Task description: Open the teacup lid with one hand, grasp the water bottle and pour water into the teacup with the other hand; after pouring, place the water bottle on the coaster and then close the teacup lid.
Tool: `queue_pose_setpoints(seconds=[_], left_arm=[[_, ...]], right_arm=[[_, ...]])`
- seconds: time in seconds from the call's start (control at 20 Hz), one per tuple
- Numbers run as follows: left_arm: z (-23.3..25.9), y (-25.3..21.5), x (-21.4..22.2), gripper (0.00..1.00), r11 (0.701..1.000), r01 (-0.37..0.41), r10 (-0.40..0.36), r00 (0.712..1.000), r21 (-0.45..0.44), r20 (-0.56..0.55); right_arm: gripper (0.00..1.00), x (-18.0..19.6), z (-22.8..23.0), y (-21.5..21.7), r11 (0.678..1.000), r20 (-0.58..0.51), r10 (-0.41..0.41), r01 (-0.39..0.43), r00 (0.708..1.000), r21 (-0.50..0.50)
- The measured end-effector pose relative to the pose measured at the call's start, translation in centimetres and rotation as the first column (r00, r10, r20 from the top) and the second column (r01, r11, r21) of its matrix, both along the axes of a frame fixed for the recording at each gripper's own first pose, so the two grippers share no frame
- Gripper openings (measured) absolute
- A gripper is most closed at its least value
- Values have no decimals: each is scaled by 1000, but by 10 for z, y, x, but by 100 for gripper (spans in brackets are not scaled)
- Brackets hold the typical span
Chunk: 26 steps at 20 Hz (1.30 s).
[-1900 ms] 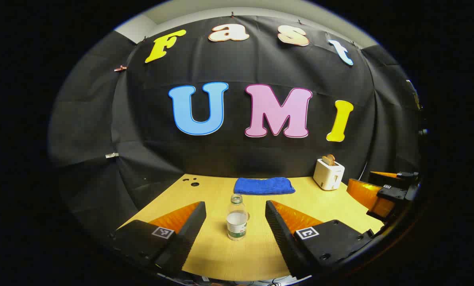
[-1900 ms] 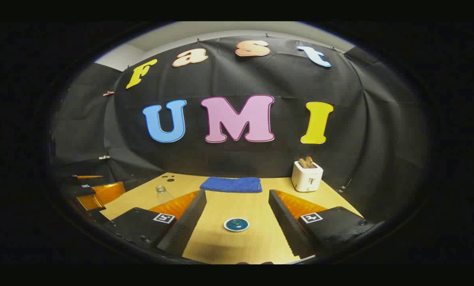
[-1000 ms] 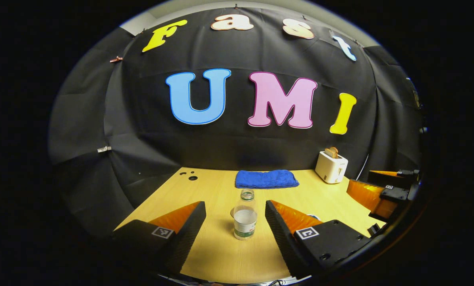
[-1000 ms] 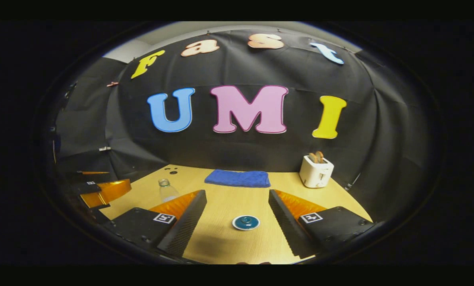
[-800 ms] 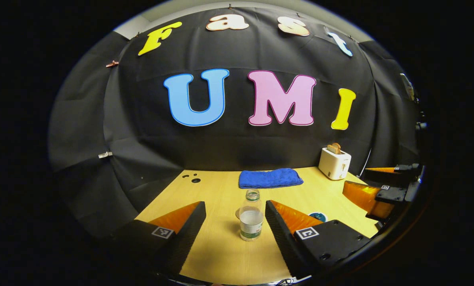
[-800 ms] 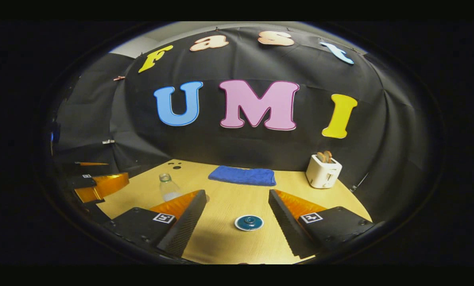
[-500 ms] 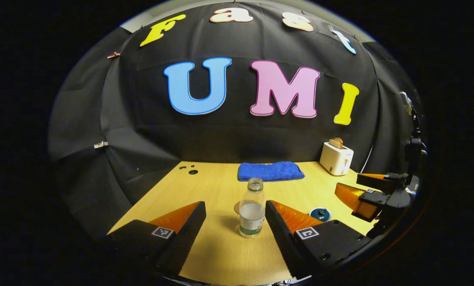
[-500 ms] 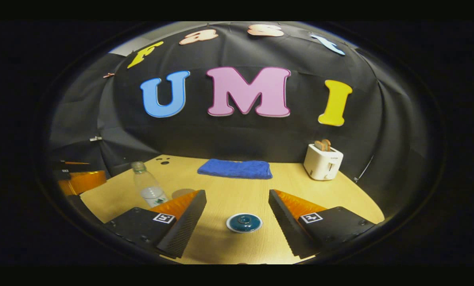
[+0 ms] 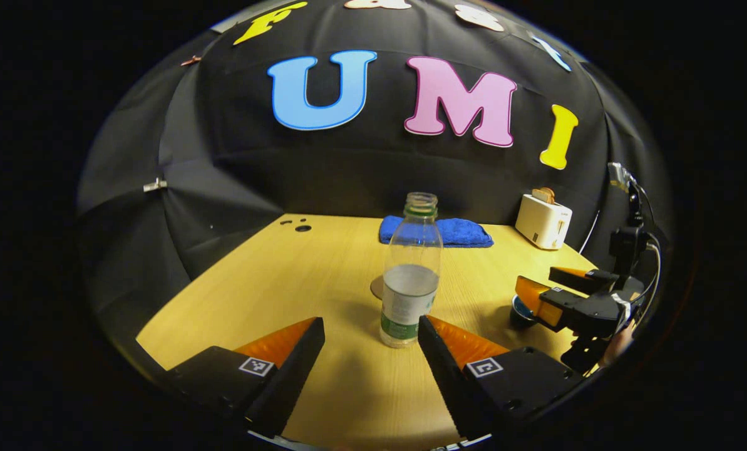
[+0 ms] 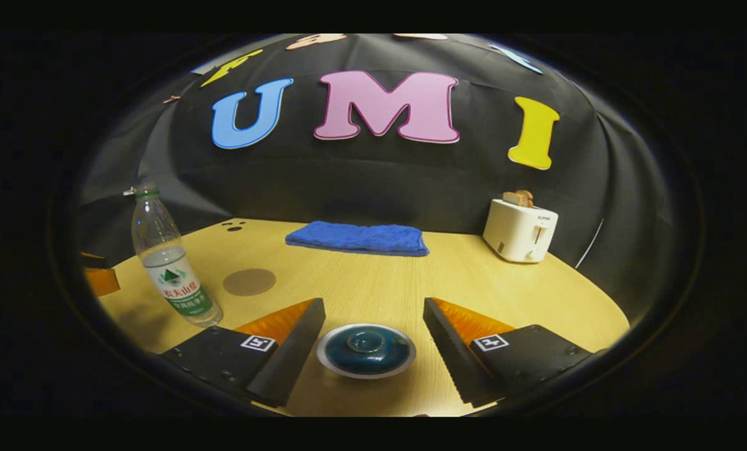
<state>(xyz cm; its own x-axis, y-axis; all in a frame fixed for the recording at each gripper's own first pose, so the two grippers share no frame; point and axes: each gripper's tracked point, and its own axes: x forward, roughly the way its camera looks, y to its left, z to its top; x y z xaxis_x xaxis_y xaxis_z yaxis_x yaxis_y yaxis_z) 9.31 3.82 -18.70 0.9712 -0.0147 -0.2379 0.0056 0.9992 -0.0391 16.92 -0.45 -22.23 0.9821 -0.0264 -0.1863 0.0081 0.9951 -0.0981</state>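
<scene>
Left gripper view: left gripper [image 9: 371, 341], fingers apart, faced the uncapped, part-filled water bottle [image 9: 409, 275] standing just before it on the table [image 9: 298, 275]; thin plastic, probably light and squeezable, best held at the labelled waist.

Right gripper view: right gripper [image 10: 373, 341], fingers apart, flanked the lidded teacup [image 10: 365, 349]; its glazed lid probably slippery, best taken by the knob. Coaster [image 10: 249, 282] lay beside the bottle, with open tabletop around.

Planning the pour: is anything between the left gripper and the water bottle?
Nothing visible. The water bottle stands upright just ahead of the open left gripper, nearer one finger, with only bare table between.
</scene>
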Motion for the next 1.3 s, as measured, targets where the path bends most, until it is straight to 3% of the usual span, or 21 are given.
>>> queue_pose_setpoints(seconds=[0.15, 0.3, 0.8, 0.85, 0.9, 1.15, 1.2, 1.3], left_arm=[[-16, 3, -4, 96, 1000, 2, -2, 999, -3, -34], [-19, 6, -1, 96, 1000, 3, -3, 999, 3, -41], [-20, 3, 7, 96, 1000, 7, -7, 1000, 14, -28], [-20, 3, 8, 96, 1000, 8, -7, 1000, 15, -29], [-20, 3, 9, 95, 1000, 9, -8, 1000, 15, -27], [-10, -15, 29, 96, 996, 75, -76, 997, 51, 24], [-8, -20, 35, 96, 994, 99, -101, 994, 43, 39], [-5, -29, 44, 96, 992, 123, -124, 990, 16, 64]], right_arm=[[96, 4, -12, -1, 1000, -2, -3, 3, 1000, -17], [77, 2, -16, 8, 999, -4, 11, -11, 1000, -30], [35, 7, -16, 7, 999, -29, -8, 9, 1000, 40], [39, 7, -15, 8, 999, -35, -1, 3, 999, 43], [33, 8, -15, 9, 999, -40, 4, -3, 999, 38], [24, 5, -9, 9, 998, -50, 22, -20, 998, 53], [32, 5, -3, 8, 998, -43, 22, -20, 999, 57], [26, 7, 12, 5, 998, -24, 20, -18, 1000, 57]])
